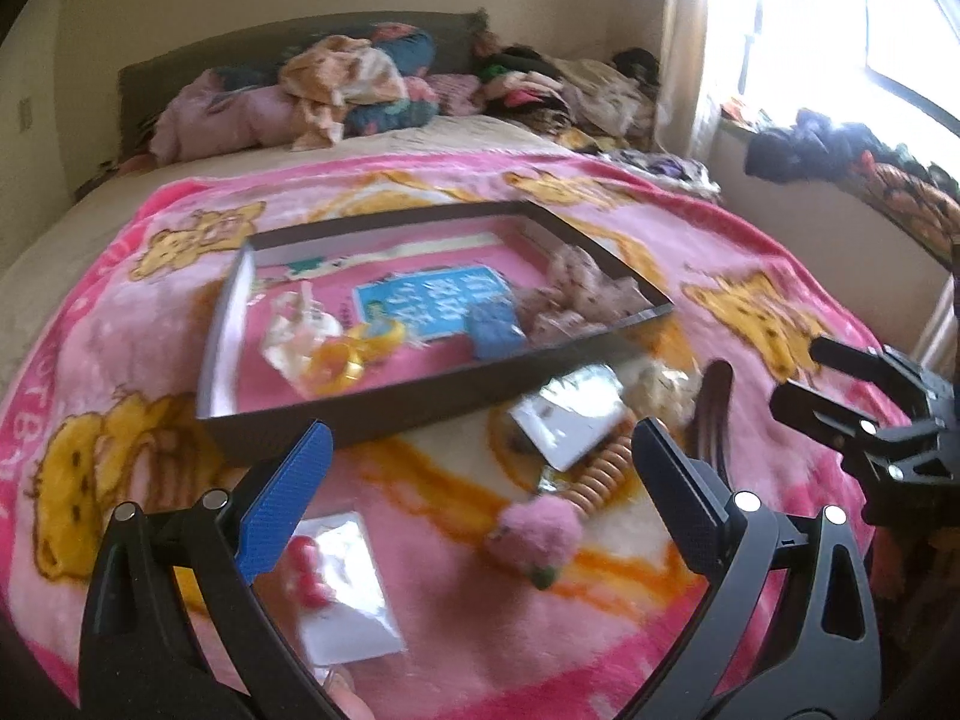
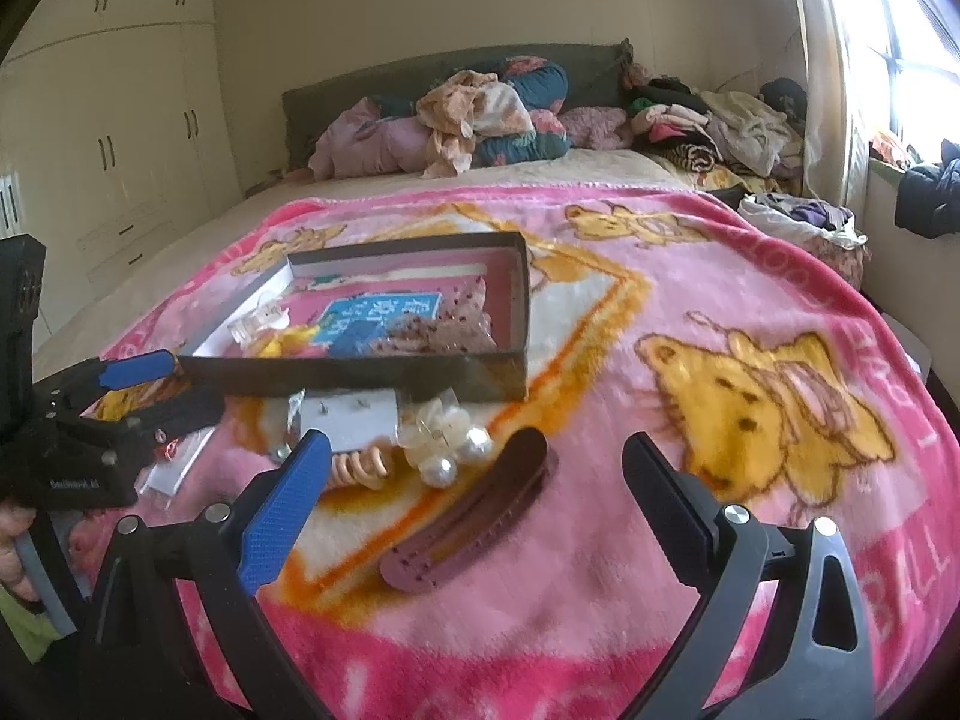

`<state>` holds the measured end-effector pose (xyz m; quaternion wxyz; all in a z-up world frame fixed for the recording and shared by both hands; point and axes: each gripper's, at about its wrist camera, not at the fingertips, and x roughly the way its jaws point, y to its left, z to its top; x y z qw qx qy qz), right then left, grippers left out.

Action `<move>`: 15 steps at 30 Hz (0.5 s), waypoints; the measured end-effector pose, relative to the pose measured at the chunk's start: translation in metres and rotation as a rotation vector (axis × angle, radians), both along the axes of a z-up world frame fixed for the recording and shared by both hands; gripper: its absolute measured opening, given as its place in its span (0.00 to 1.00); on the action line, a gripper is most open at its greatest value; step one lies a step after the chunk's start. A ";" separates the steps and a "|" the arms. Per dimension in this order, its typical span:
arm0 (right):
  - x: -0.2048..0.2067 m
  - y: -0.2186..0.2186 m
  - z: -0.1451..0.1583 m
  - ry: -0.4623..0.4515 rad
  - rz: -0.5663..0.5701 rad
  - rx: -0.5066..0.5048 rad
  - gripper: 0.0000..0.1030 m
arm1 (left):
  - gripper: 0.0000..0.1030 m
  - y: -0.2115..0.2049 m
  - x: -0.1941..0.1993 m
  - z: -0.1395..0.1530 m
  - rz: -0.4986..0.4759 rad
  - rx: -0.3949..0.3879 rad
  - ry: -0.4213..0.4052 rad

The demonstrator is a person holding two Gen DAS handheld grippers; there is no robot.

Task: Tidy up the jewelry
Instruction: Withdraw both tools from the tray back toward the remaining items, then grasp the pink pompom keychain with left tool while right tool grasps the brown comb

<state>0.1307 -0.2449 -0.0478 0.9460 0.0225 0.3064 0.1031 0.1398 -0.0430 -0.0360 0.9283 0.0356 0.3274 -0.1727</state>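
A dark shallow box lies on a pink blanket and holds yellow rings, a blue item and a spotted cloth piece. In front of it lie a pink pompom, a coiled orange hair tie, a bagged card with red beads, an earring card, pearl earrings and a maroon hair clip. My left gripper is open above the pompom. My right gripper is open over the hair clip.
The pink bear-print blanket covers a bed. Pillows and piled clothes lie at the headboard. A window sill with clothes is at the right. Wardrobes stand at the left.
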 end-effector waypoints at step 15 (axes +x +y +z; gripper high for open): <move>0.011 -0.010 -0.028 0.097 -0.018 0.018 0.92 | 0.88 -0.022 0.005 -0.035 -0.087 0.063 0.084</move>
